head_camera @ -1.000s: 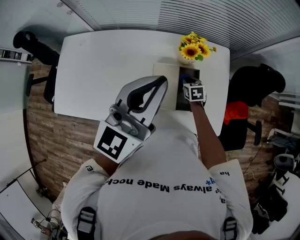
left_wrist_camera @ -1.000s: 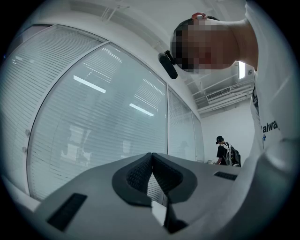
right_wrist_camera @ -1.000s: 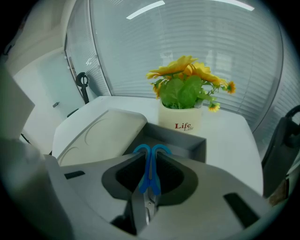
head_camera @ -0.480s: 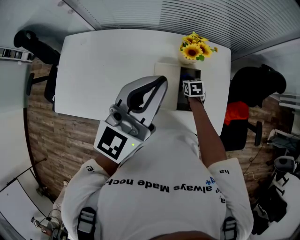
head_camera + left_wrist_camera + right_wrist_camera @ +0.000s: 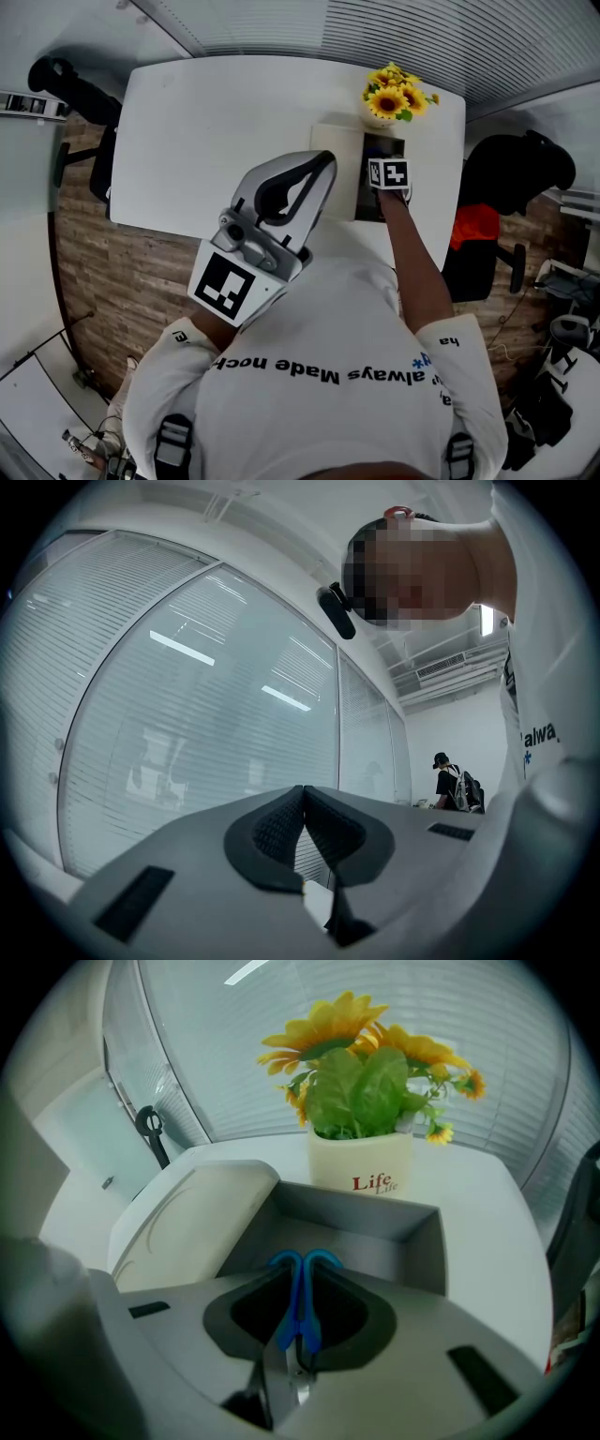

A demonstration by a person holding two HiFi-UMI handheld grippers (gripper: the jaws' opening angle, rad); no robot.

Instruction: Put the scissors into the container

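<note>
- Two hand-held grippers: the left hand-held gripper (image 5: pixel 323 163) is raised at the centre of the head view, and the right hand-held gripper (image 5: pixel 388 174) reaches toward the upper right of the counter (image 5: pixel 216 122).
- One pair of scissors (image 5: pixel 296 1321), blue-handled, is pinched between the right hand-held gripper's (image 5: pixel 302 1274) jaws, over the open container (image 5: pixel 375 1232), at lower centre of that view.
- One grey container (image 5: pixel 382 145), one cream lid (image 5: pixel 337 169) just left of it, and one pot of sunflowers (image 5: pixel 394 98) behind it.
- Only the right gripper view shows the scissors; the head view hides them under the marker cube.
- Only the left gripper view shows the left hand-held gripper's (image 5: pixel 303 803) jaws: pressed together and empty, facing a glass wall with blinds.
</note>
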